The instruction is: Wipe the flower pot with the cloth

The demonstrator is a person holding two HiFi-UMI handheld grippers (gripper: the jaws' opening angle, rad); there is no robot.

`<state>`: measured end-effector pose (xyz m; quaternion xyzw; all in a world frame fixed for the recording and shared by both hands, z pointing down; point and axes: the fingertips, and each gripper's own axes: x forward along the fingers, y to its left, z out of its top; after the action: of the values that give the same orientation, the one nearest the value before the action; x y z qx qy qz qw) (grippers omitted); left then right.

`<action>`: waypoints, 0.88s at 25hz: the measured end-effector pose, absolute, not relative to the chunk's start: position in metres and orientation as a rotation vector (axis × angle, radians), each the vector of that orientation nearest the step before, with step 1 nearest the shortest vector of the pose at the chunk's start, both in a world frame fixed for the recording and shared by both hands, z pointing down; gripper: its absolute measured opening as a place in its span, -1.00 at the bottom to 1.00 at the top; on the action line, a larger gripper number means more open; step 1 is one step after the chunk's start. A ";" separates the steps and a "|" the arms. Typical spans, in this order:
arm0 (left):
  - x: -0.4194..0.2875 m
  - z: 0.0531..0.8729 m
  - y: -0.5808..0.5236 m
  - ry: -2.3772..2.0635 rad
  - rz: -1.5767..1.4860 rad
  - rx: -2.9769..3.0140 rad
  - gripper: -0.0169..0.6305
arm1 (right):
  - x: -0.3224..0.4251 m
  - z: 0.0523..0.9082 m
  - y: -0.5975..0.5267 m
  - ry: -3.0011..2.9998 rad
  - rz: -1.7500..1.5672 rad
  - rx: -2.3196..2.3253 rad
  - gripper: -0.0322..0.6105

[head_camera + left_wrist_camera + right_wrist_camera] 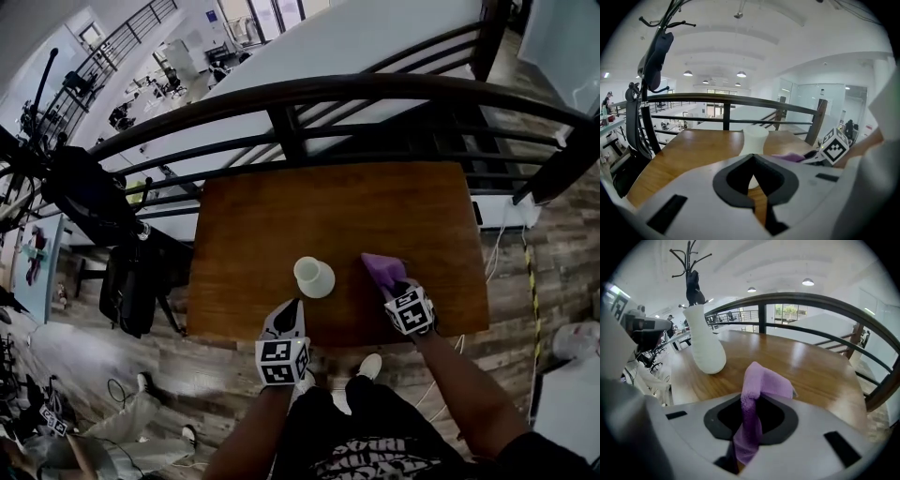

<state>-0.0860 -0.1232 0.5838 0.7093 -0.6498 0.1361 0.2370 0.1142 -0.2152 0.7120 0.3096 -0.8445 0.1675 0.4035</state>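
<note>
A white flower pot (314, 277) stands upright near the front middle of a brown wooden table (272, 216). My right gripper (397, 287) is to the pot's right, shut on a purple cloth (380, 267). In the right gripper view the cloth (764, 380) is pinched in my right gripper (751, 408), with a fold standing up above the jaws and the pot (704, 345) to the upper left. My left gripper (290, 315) hovers just in front of the pot, apart from it. In the left gripper view its jaws (752, 165) meet with nothing between them, and the pot (753, 138) is straight ahead.
A dark metal railing (281, 141) runs along the table's far side. A black coat stand with a hanging bag (84, 192) stands at the left. The table's front edge (337, 339) is just below both grippers. Wooden floor surrounds the table.
</note>
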 end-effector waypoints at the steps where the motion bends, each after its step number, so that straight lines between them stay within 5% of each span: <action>1: -0.092 0.580 -0.127 -1.792 0.367 1.948 -0.95 | 0.111 0.707 -0.221 -2.149 0.411 0.796 -0.73; 22: -0.105 0.524 -0.213 -1.509 0.401 2.297 -0.95 | -0.005 0.640 -0.200 -2.229 0.329 0.695 -0.73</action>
<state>-0.1048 -0.2135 0.5239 0.8133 -0.5343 0.1421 0.1813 -0.0051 -0.1997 0.6398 0.2723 -0.8736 0.1289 0.3821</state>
